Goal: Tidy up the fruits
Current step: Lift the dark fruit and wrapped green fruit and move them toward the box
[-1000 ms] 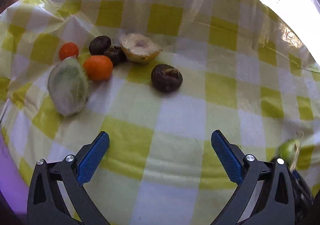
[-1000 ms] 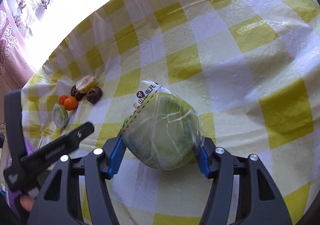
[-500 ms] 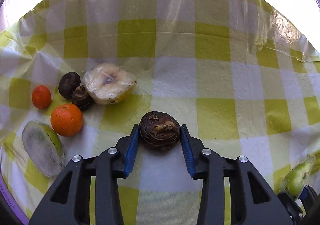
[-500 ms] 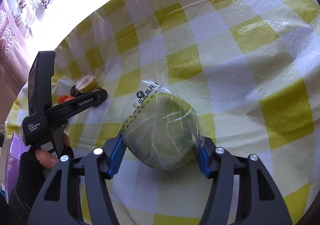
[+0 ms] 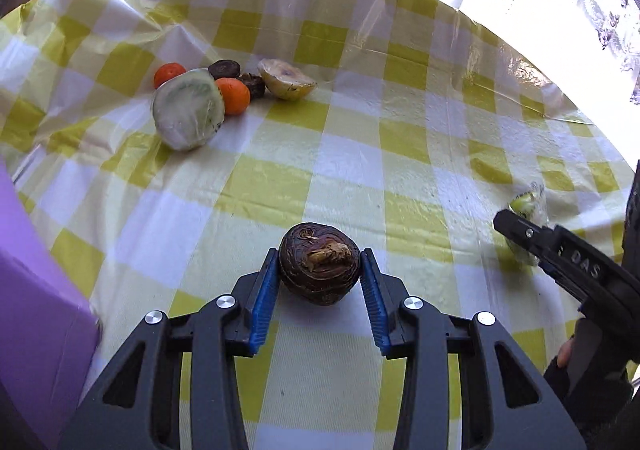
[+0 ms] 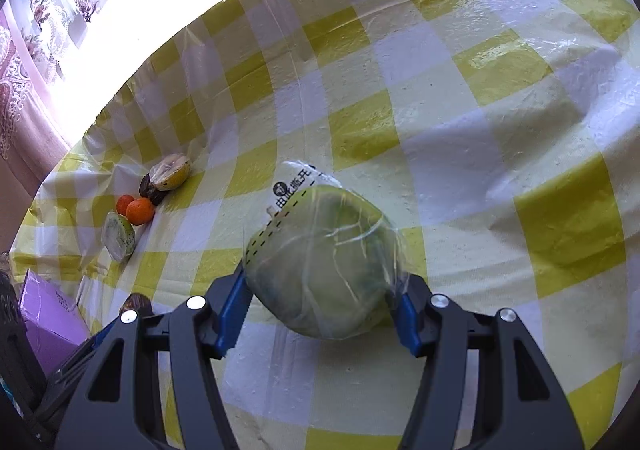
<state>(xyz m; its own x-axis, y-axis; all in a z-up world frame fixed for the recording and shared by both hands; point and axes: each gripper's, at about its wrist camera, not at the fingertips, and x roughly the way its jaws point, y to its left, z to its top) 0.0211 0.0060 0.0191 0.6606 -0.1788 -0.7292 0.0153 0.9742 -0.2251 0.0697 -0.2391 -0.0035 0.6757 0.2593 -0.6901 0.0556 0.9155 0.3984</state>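
Purple box (image 6: 48,314) cut off; green fruit (image 5: 528,210) half hidden.

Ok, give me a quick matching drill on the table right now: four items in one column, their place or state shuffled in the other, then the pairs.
Items:
1. dark brown fruit
2. plastic-wrapped green fruit
3. cut pale green half
4. purple box

States:
A. lying wrapped in film beside an orange, in the far cluster
B. clamped in the left tongs
C. at the table's left edge
D. clamped in the right tongs

Pairs: 1-B, 2-D, 3-A, 4-C
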